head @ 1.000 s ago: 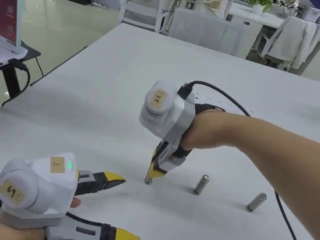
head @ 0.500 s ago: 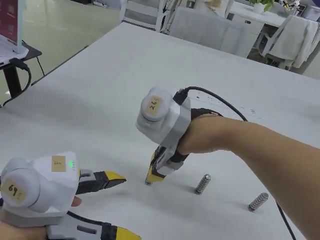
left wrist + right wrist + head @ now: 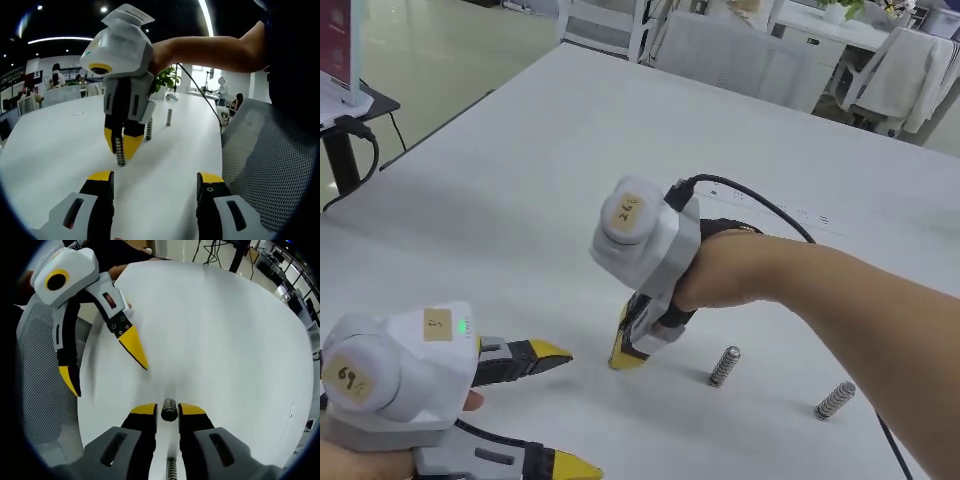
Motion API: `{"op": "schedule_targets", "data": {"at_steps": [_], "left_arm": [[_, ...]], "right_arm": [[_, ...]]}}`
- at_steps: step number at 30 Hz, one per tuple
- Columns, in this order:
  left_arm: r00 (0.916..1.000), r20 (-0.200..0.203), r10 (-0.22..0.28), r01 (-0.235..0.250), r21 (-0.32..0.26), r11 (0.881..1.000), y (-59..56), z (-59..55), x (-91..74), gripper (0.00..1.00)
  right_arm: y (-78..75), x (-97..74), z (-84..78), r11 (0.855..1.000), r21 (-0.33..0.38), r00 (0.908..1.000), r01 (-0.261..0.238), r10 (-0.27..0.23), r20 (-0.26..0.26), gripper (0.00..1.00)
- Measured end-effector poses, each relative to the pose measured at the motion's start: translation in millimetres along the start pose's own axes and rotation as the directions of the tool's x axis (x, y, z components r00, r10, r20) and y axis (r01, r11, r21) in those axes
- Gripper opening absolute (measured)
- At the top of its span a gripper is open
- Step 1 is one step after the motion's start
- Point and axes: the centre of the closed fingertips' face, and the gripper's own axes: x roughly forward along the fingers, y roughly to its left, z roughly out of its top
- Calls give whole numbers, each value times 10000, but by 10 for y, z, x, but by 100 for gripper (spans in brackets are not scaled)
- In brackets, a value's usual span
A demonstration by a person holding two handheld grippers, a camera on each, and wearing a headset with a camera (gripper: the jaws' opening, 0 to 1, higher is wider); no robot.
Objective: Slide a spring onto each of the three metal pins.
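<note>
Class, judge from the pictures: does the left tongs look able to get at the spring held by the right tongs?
Probably yes. The left tongs stand open, facing the spring, with bare table between; its lower coils show below the right tongs.

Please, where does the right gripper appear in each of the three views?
Head view: right gripper at the centre, fingers pointing down.
Left gripper view: left of centre, above, holding a spring.
Right gripper view: bottom centre, fingers shut on the spring.
Shared landmark: the left gripper, with open yellow-tipped fingers.
</note>
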Motion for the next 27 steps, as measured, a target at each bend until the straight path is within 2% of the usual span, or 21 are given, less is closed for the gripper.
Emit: {"op": "schedule_targets", "data": {"at_steps": [13,27], "left_arm": [[10000,-41,-30,30,18,10000,-5,14,16,64],[9999,-85,-89,89,57,9999,-24,54,48,65]], "right_arm": [[17,-23,-82,9994,337,9999,-4,-1,161,28],[108,-102,-207,9967,811,9991,-83,49,422,28]]}}
